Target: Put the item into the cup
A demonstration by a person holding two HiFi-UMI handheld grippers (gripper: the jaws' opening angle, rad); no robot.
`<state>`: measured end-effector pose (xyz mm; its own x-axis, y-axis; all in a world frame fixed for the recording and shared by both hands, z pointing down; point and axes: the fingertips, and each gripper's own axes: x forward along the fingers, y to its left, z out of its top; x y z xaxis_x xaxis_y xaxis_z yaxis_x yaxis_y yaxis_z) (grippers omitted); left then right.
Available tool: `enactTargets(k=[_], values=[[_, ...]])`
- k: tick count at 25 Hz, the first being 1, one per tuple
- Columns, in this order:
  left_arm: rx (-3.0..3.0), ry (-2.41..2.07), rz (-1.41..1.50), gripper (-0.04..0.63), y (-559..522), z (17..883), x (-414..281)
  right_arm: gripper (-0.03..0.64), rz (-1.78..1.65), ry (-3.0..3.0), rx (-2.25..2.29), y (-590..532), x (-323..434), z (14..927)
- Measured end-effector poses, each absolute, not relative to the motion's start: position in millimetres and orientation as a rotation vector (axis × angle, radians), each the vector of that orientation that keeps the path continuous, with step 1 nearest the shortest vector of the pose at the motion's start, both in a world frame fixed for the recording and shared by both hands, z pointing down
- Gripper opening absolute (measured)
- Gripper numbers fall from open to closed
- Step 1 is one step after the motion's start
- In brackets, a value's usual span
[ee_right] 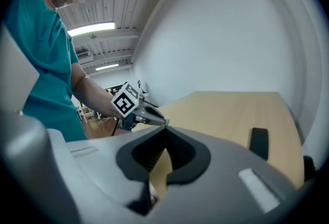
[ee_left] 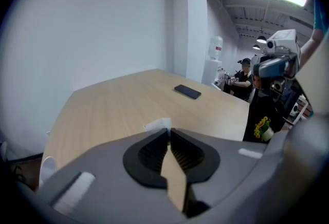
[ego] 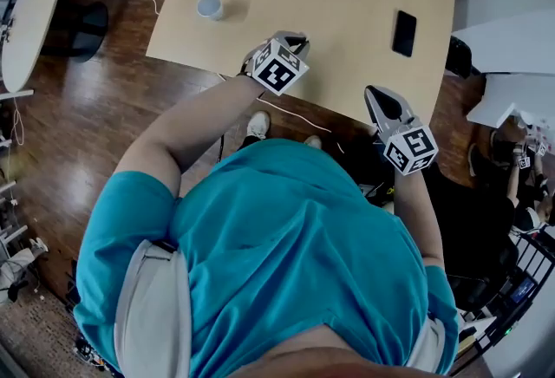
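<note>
Now the left gripper (ee_left: 168, 131) clamps a small white item (ee_left: 157, 125); the cup (ego: 209, 6) stands to its left. The right gripper (ee_right: 165, 130) is closed and empty above the pale counter (ee_left: 128, 99), by white walls (ee_left: 103, 22).

At the jaws' tips of my left gripper (ee_left: 168, 131), the white item (ee_left: 158, 125) is mostly hidden; its kind I cannot tell. Left of those jaws, the cup (ee_left: 47, 170) shows only a sliver behind the gripper's body.
</note>
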<state>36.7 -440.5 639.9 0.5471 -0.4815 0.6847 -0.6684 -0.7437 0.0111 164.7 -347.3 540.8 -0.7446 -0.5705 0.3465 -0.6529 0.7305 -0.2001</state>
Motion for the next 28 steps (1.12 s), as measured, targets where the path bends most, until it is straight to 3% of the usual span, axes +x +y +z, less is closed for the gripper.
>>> enactTargets(k=[16, 28], values=[[2.396, -1.219, 0.928, 0.021, -490, 605, -163, 0.003, 0.440, -2.659, 0.840, -399, 54, 545], [2.342, -1.200, 0.930, 0.021, -508, 625, -233, 0.003, 0.445, -2.620, 0.821, -413, -9, 550]])
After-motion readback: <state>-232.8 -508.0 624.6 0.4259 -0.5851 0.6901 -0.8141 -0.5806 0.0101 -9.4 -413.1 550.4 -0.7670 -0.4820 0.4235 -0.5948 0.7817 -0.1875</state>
